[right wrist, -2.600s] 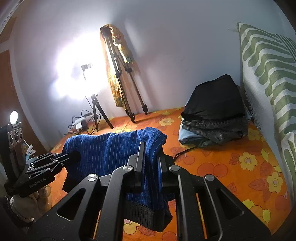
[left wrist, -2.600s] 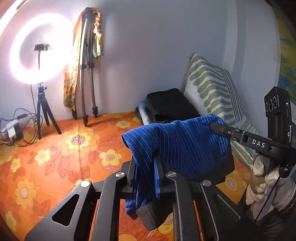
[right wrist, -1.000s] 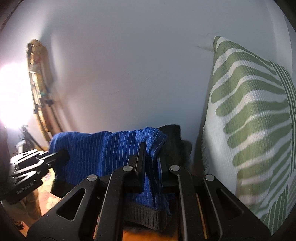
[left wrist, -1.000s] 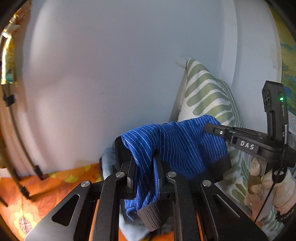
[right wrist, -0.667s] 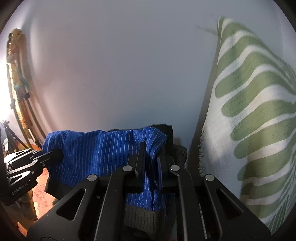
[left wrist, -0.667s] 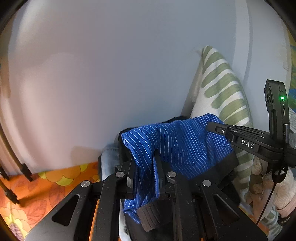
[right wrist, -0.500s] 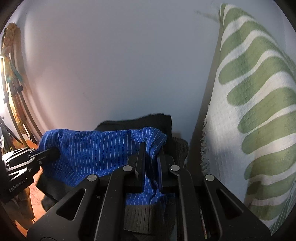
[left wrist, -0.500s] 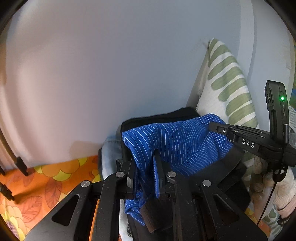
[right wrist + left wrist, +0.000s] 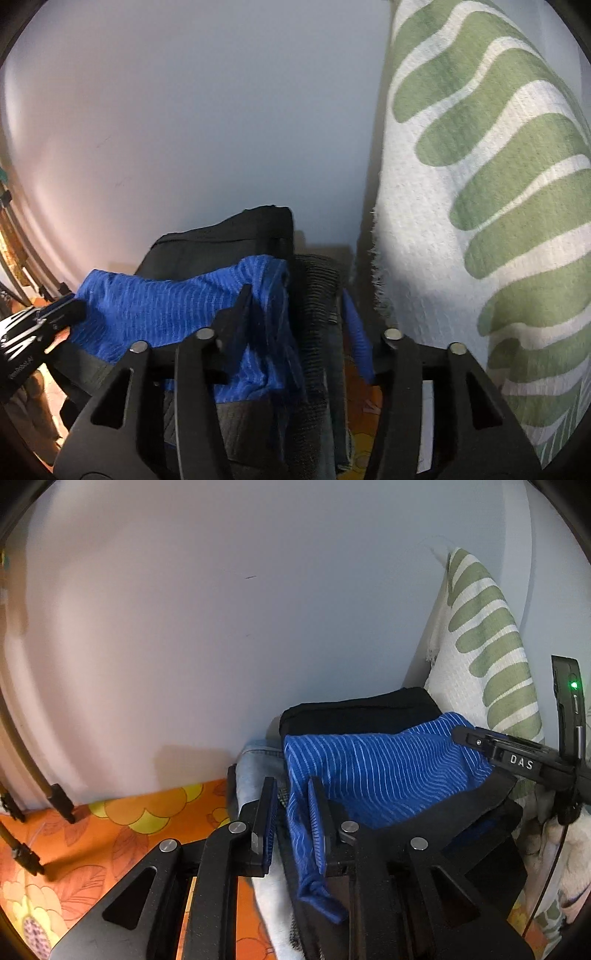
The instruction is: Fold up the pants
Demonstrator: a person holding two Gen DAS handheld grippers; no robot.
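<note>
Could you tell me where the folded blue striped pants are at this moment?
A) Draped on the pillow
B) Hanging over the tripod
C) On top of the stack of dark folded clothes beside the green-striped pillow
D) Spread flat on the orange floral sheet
C: the blue striped pants lie on the stack of dark folded clothes, next to the green-striped pillow, with both grippers open.

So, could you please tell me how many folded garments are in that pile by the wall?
4 that I can make out: blue striped pants on top, a black garment behind, a ribbed grey one beneath, and light denim at the left edge. More may be hidden.
</note>
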